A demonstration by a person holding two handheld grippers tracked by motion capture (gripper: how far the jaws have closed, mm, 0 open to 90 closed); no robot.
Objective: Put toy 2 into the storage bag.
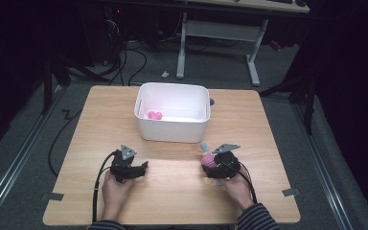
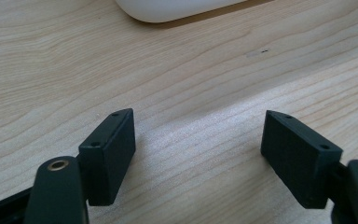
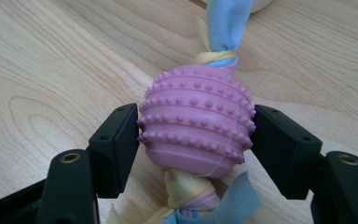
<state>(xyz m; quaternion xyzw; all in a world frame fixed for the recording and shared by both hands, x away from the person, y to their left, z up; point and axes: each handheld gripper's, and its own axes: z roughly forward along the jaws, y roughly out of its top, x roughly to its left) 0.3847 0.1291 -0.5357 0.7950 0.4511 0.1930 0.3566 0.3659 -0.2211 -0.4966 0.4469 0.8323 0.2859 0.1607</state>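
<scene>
A pink ribbed rubber ball toy (image 3: pixel 196 119) with blue and yellow cloth strips knotted at both ends lies on the wooden table (image 1: pixel 172 187). My right gripper (image 3: pixel 195 135) is shut on it, both pads pressing its sides; in the high view the toy (image 1: pixel 208 159) sits at the front right, just before the bin. My left gripper (image 2: pixel 198 140) stands open over bare wood at the front left (image 1: pixel 134 168), nothing between its jaws. A white plastic bin (image 1: pixel 172 128) stands mid-table with a small pink object (image 1: pixel 155 115) inside.
The bin's rounded corner (image 2: pixel 168 11) lies ahead of the left gripper. Beyond the table are a white desk frame (image 1: pixel 220 33), cables on the grey floor and dark surroundings. Bare wood lies between the two grippers and along both sides of the bin.
</scene>
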